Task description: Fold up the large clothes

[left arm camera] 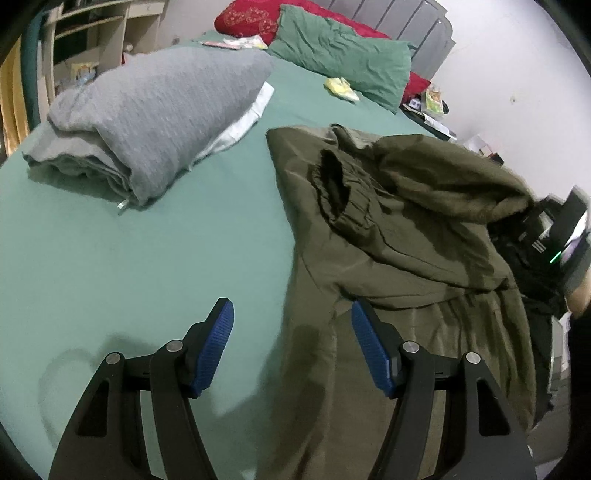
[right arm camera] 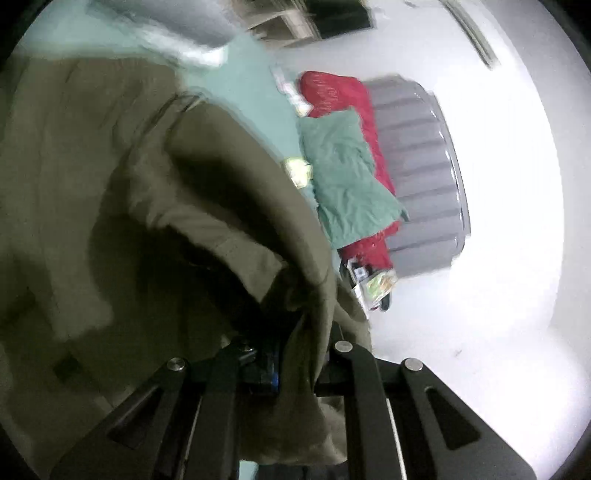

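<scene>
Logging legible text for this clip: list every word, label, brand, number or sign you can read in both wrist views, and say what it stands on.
No text can be read in either view.
Papers and packets near the red pillow: print too small.
Yellow packet on the green sheet: no legible label.
Clutter by the wall: too small and blurred.
Olive garment: no tag or print visible.
Right wrist view: motion-blurred throughout.

The garment (left arm camera: 388, 229) lies spread on the bed (left arm camera: 147, 258), to the right of the folded blanket (left arm camera: 147, 122). The blanket rests on a folded sheet (left arm camera: 243, 122) that shows beside it. Behind both, two pillows (left arm camera: 343, 59) lie against the headboard (left arm camera: 402, 18). The left claw (left arm camera: 291, 325) hangs over the near edge of the garment; the right claw (right arm camera: 295, 354) pinches its far right part.
</scene>
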